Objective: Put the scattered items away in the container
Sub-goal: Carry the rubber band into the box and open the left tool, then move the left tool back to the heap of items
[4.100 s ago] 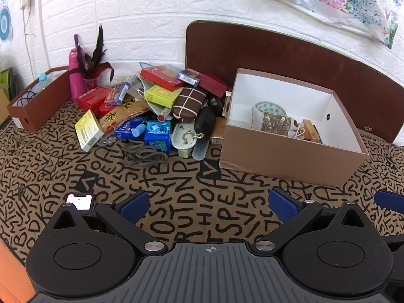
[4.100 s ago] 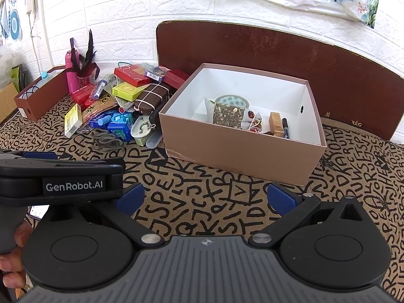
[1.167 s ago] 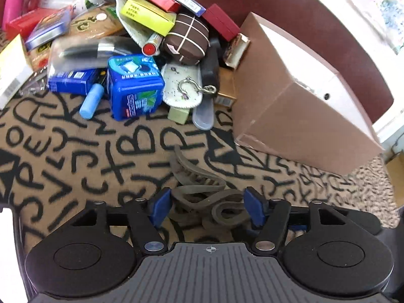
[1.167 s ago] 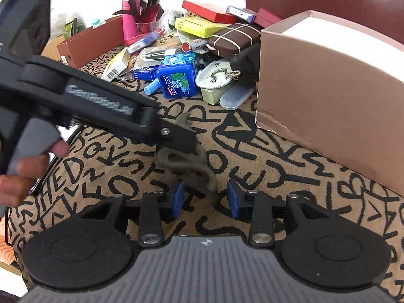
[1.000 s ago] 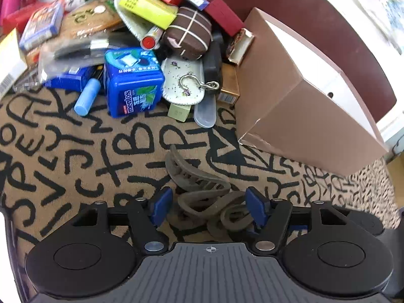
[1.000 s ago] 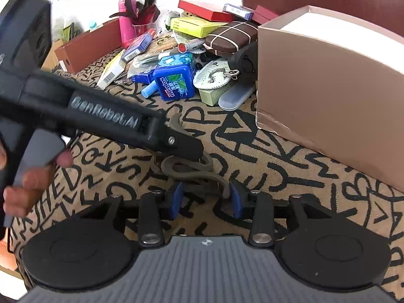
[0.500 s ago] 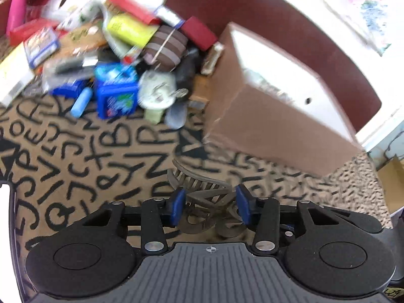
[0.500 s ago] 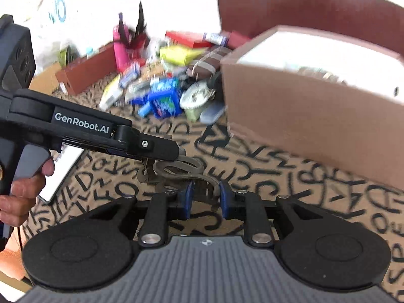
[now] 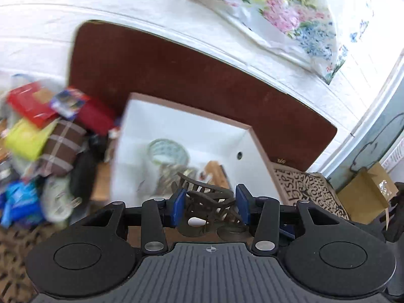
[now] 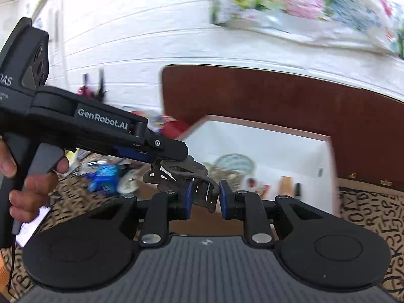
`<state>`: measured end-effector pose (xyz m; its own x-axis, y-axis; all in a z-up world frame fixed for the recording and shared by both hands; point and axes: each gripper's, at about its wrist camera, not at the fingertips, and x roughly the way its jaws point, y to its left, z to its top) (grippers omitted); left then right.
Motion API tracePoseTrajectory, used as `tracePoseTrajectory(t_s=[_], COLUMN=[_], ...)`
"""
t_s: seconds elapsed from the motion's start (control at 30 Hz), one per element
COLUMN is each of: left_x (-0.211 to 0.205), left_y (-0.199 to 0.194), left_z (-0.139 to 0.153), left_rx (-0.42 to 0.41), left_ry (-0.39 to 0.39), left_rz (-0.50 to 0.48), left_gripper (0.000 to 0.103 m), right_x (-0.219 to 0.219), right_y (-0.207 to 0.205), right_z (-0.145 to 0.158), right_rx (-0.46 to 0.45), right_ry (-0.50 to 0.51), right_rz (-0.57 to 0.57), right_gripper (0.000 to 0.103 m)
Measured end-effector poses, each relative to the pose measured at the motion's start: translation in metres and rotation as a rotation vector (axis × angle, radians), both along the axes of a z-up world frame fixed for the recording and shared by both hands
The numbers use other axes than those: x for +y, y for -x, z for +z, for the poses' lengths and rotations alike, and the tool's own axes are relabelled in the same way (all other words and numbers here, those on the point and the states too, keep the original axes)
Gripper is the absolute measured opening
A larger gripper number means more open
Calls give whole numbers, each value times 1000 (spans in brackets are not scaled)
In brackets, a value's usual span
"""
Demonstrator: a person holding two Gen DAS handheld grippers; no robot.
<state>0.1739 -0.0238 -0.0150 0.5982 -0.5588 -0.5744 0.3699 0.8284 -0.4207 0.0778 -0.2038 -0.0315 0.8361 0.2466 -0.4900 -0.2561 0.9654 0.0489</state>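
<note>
Both tools grip one bundle of grey-brown hair claw clips point(image 9: 209, 202), held in the air at the near edge of the open pink-brown box point(image 9: 176, 116). Left tool point(image 9: 209, 203): blue pads clamped on the bundle's sides. Right tool point(image 10: 204, 197): pads pinched on a clip. Pile of scattered packets point(image 9: 38, 131) lies left of box, blurred.

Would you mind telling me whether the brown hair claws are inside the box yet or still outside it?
Still outside: the hair claws hang in the air, clamped by the left gripper and right gripper, short of the box.
</note>
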Motion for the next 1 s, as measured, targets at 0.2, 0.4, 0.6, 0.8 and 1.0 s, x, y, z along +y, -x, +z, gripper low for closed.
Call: tracePoseTrajectory(t_s=[0.2, 0.4, 0.6, 0.8, 1.0], left_x=[-41, -62, -68, -61, -46], left_y=[-52, -78, -84, -77, -71], left_z=[-45, -77, -89, -85, -78], left_rx=[115, 171, 177, 127, 136], left_ry=[42, 9, -26, -34, 13], left_rz=[-30, -50, -57, -14, 34], left_gripper=[43, 43, 55, 94, 102], right_x=[-42, -62, -62, -62, -57], right_y=[-41, -62, -73, -70, -56], right_z=[-22, -51, -65, -62, -47], right_rx=[71, 158, 206, 168, 98], right_ry=[3, -10, 0, 26, 57], right_rz=[-52, -82, -104, -140, -168], right_gripper=[24, 24, 25, 64, 86])
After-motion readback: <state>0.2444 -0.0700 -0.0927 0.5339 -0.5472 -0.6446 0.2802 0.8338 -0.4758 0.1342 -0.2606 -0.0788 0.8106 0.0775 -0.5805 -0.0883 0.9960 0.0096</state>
